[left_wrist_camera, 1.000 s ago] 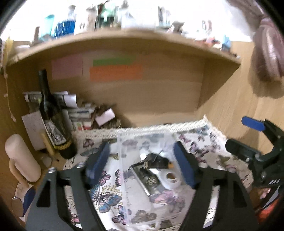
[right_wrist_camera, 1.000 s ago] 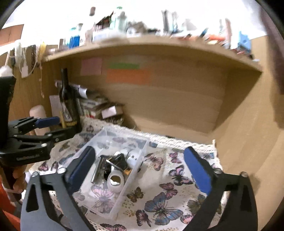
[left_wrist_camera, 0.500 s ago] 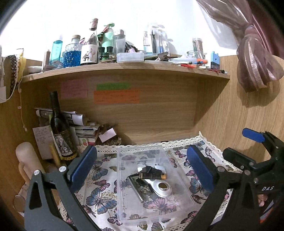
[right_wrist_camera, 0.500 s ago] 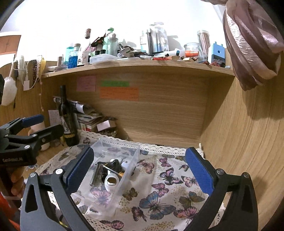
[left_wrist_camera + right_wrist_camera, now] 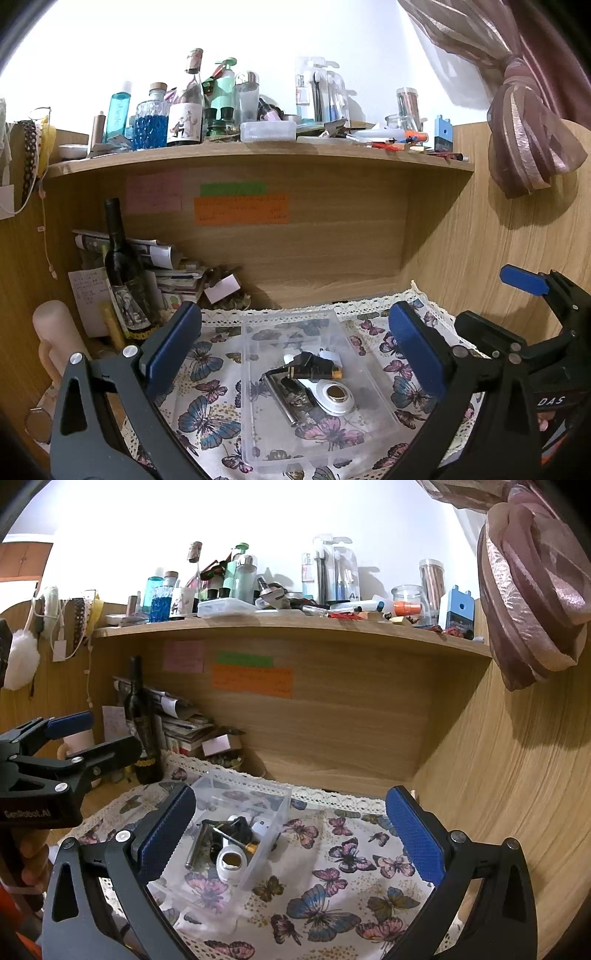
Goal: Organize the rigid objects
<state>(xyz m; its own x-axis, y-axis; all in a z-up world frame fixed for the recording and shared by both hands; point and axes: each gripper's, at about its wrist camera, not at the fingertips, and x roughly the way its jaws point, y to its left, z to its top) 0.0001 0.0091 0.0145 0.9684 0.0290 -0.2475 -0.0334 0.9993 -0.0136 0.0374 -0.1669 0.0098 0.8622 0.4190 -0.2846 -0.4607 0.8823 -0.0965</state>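
Observation:
A clear plastic box [image 5: 258, 435] [image 5: 275, 805] lies on the butterfly-print cloth [image 5: 207, 417] [image 5: 332, 893]. In it are a white tape roll [image 5: 334, 395] [image 5: 231, 862], a black clip-like item [image 5: 306, 365] and a metal cylinder [image 5: 282, 398] [image 5: 194, 847]. My left gripper [image 5: 295, 350] is open and empty, held back above the box. My right gripper [image 5: 291, 834] is open and empty, above the cloth just right of the box. Each gripper shows at the edge of the other's view.
A dark wine bottle [image 5: 123, 273] [image 5: 142, 720], stacked papers [image 5: 173, 277] and a pink roller [image 5: 55, 332] stand at the left of the alcove. The wooden shelf [image 5: 258, 155] above carries several bottles and clutter. A wooden side wall [image 5: 517, 775] closes the right.
Both grippers have pulled back and up from the box, so the shelf top came into view. The left jaws have opened wider. The box contents stay in place.

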